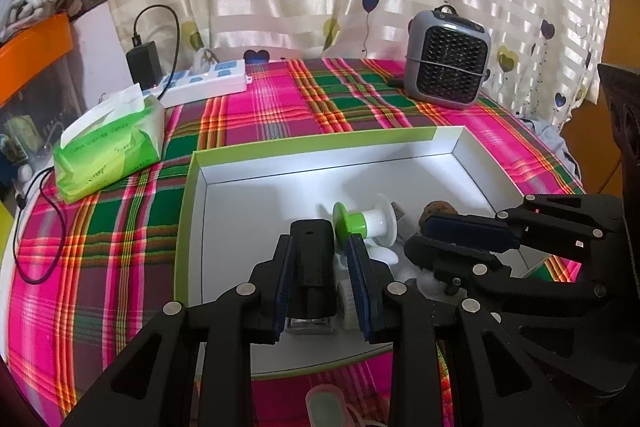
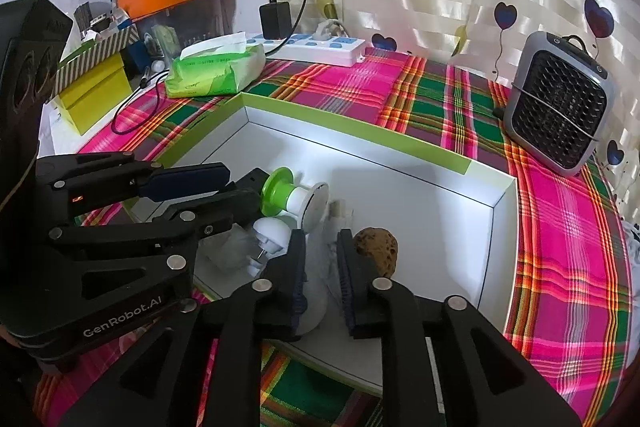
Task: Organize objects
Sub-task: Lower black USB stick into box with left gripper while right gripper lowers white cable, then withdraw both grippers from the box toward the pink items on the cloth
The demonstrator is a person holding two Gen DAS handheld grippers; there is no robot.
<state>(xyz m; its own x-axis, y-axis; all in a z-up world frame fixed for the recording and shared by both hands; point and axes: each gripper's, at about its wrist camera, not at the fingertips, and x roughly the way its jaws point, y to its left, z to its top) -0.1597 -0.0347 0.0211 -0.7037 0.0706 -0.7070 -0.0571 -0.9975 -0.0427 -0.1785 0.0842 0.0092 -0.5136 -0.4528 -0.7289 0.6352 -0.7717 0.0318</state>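
Note:
A white box with a green rim [image 1: 191, 227] [image 2: 496, 211] lies on the plaid cloth. My left gripper [image 1: 320, 247] stands over its near side, jaws around a black bottle with a clear base [image 1: 312, 259]; a gap shows on the right pad. A green and white spool [image 1: 360, 221] [image 2: 292, 197], a brown lumpy ball [image 1: 438, 209] [image 2: 378, 251] and a white plug [image 2: 270, 239] lie in the box. My right gripper [image 2: 322, 255] is shut on a white plastic-wrapped item [image 2: 320, 267] over the box.
A grey mini fan [image 1: 448, 61] [image 2: 560, 107] stands at the back right. A green tissue pack [image 1: 110, 143] [image 2: 216, 67], a white power strip [image 1: 204, 81] [image 2: 320, 47] with a black charger, and yellow and orange boxes [image 2: 96, 87] are at the left.

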